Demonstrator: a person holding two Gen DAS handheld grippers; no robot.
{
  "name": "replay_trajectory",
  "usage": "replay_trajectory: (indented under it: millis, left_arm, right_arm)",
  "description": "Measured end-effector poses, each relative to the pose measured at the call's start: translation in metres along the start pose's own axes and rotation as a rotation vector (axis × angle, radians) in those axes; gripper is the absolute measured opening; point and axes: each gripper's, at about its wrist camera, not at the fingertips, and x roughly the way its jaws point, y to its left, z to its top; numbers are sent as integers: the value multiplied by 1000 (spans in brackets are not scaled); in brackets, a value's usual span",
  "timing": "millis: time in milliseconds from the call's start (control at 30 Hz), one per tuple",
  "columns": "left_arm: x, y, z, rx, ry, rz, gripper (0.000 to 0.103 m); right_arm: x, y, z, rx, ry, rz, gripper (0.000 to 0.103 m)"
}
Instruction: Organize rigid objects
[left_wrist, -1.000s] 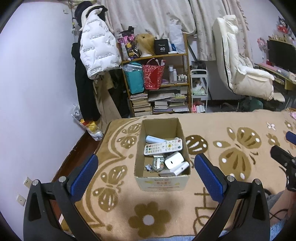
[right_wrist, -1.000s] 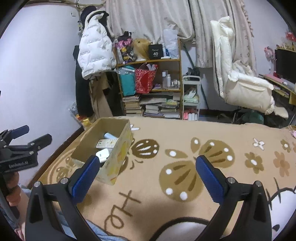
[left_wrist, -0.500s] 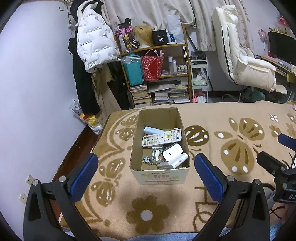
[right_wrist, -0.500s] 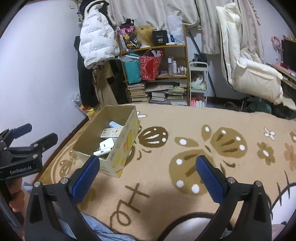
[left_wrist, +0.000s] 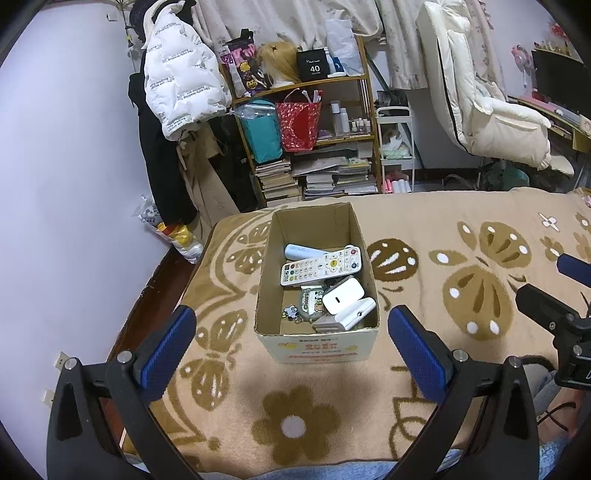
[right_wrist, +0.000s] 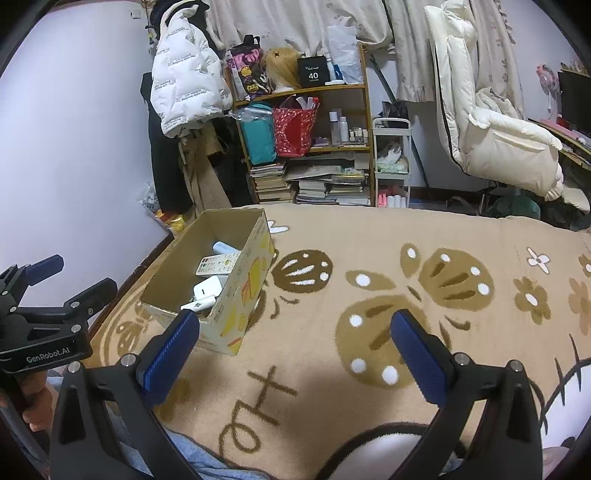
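Spread over the bed, a patterned blanket (left_wrist: 424, 221) carries a cardboard box (left_wrist: 317, 345) already holding the remote (left_wrist: 320, 265) and other small items, both tools, left (left_wrist: 291, 343) and right (right_wrist: 295, 349), wide and empty, fitting either finished or unsorted.

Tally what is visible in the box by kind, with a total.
Remote: 1
Pale blue tube: 1
White chargers or adapters: 2
Cartoon keychain charms: 2
Total: 6 visible in the box; items underneath are too hidden to count.
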Motion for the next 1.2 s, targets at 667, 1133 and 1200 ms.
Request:
replay_trajectory:
  millis: [667,1133,1200]
  left_arm:
    - [4,1,-3,3,21,6,103]
    - [5,3,-4,-3,20,-4,103]
    - [5,3,-4,-4,21,-4,103]
  right_arm:
    - [-6,-1,2,-10,-32,-24,103]
    - [-6,2,2,-14,-34,-29,103]
    - [-8,1,2,-10,-51,-34,103]
